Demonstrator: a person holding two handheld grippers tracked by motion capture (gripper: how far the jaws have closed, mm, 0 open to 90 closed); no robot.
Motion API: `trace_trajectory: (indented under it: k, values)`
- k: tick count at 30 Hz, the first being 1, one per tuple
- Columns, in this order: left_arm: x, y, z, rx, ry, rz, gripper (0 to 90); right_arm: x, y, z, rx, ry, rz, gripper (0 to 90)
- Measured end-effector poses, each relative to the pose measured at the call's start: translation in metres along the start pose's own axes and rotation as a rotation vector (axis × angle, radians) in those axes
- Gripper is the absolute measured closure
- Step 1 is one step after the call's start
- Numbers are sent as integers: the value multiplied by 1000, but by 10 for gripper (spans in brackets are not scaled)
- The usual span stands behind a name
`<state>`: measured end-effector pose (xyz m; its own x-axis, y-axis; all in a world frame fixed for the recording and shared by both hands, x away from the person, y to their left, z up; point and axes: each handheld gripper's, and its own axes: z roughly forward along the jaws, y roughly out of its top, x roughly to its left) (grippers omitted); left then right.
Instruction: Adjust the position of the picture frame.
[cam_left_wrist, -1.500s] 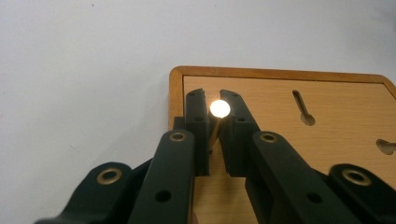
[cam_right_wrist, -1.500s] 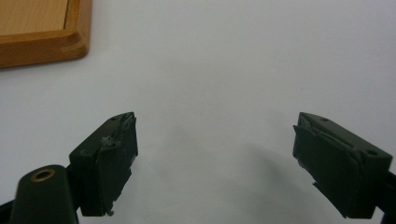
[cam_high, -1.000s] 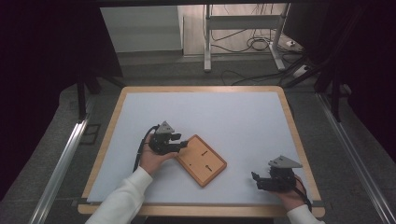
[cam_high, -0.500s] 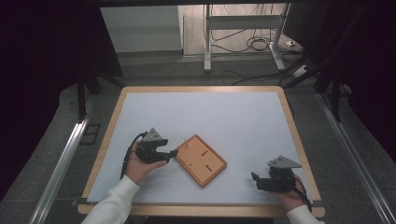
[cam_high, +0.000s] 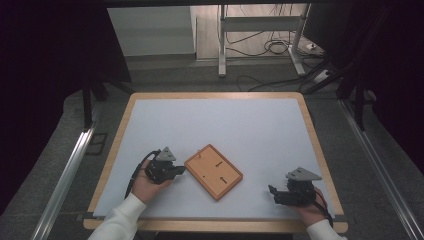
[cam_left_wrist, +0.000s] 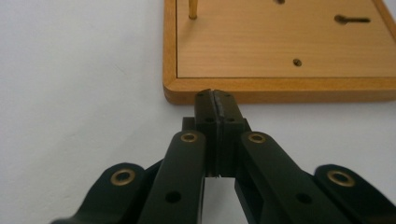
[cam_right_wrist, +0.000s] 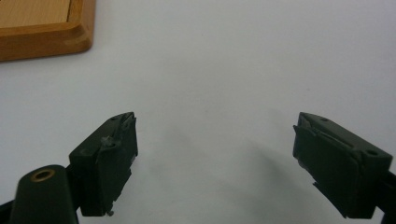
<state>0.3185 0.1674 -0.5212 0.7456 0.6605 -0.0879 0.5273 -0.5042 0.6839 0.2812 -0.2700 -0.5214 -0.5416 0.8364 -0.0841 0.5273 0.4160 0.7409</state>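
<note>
A flat wooden board (cam_high: 214, 171) with a raised rim lies at an angle near the front middle of the white table (cam_high: 225, 125). It has a thin brass peg (cam_left_wrist: 192, 8) standing at one corner and small slots and holes in its face (cam_left_wrist: 280, 42). My left gripper (cam_high: 179, 170) is shut, its tips just short of the board's left edge (cam_left_wrist: 215, 95), with nothing between the jaws. My right gripper (cam_high: 271, 193) rests at the front right, open and empty (cam_right_wrist: 212, 135), a short way from the board's corner (cam_right_wrist: 46, 32).
The table has a wooden border (cam_high: 120, 135) and ends close behind both hands. Beyond the far edge there is floor with cables (cam_high: 270, 47) and metal stand legs (cam_high: 222, 40). Dark curtains flank both sides.
My left gripper drew back to the left off the board, then came forward again to its left edge. The board and the right gripper stayed put.
</note>
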Motion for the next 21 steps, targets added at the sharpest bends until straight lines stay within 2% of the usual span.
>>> trace_trajectory:
  k: [7, 11, 12, 21]
  values:
    - [2, -1, 3, 16, 4, -6, 898, 0, 0, 1, 3, 1, -1, 142]
    - [3, 1, 12, 31, 3, -21, 898, 1, 0, 2, 7, 2, -3, 142]
    - [3, 1, 16, 48, 2, -18, 898, 1, 0, 2, 10, 3, -5, 142]
    - [8, 4, 17, 43, 1, -39, 898, 1, 0, 3, 9, 0, -7, 142]
